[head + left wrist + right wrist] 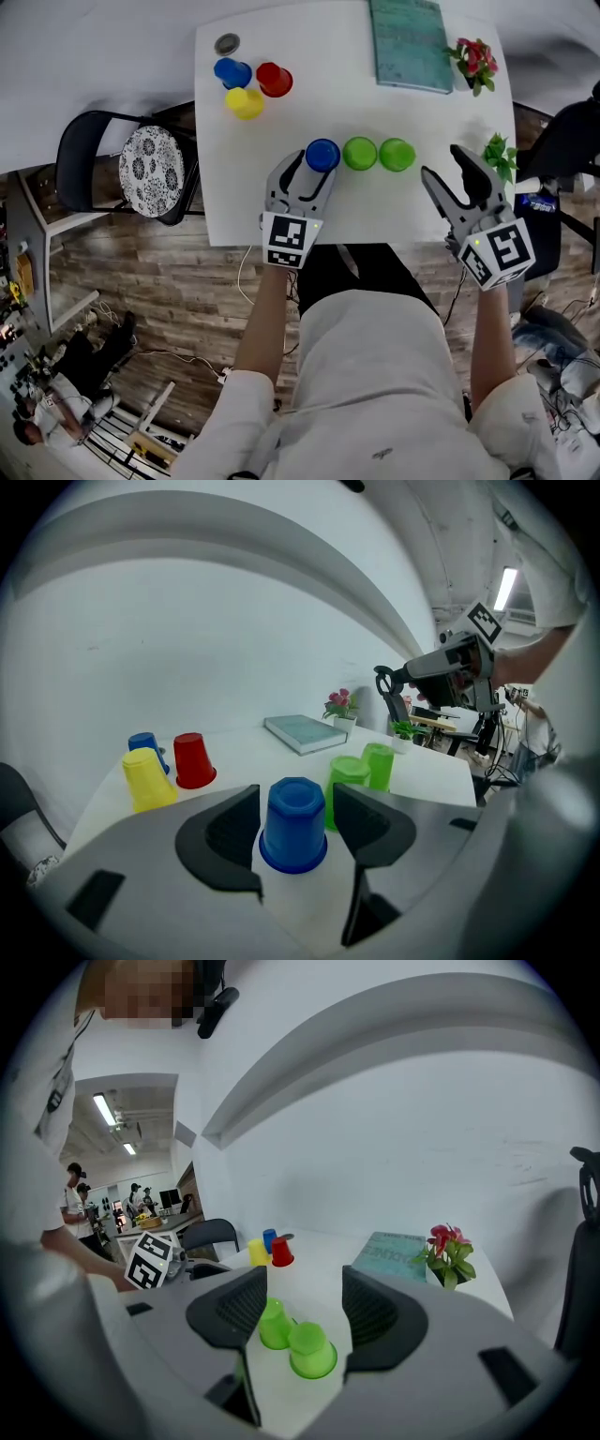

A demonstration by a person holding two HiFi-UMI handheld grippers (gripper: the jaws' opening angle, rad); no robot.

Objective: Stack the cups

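Three upturned cups stand in a row near the table's front: a blue cup (322,155) (293,822) and two green cups (359,153) (397,155). My left gripper (312,171) (295,801) is open with the blue cup between its jaws, a narrow gap showing on each side. My right gripper (443,165) (302,1293) is open, holds nothing and sits to the right of the green cups (275,1324) (312,1349). At the far left stand another blue cup (232,72), a red cup (274,80) and a yellow cup (245,102), all upturned.
A teal book (410,42) lies at the back of the white table (375,211), beside a pot of red flowers (475,61). A small green plant (498,153) sits at the right edge. A grey round lid (227,43) lies at the far-left corner. A chair (150,169) stands left.
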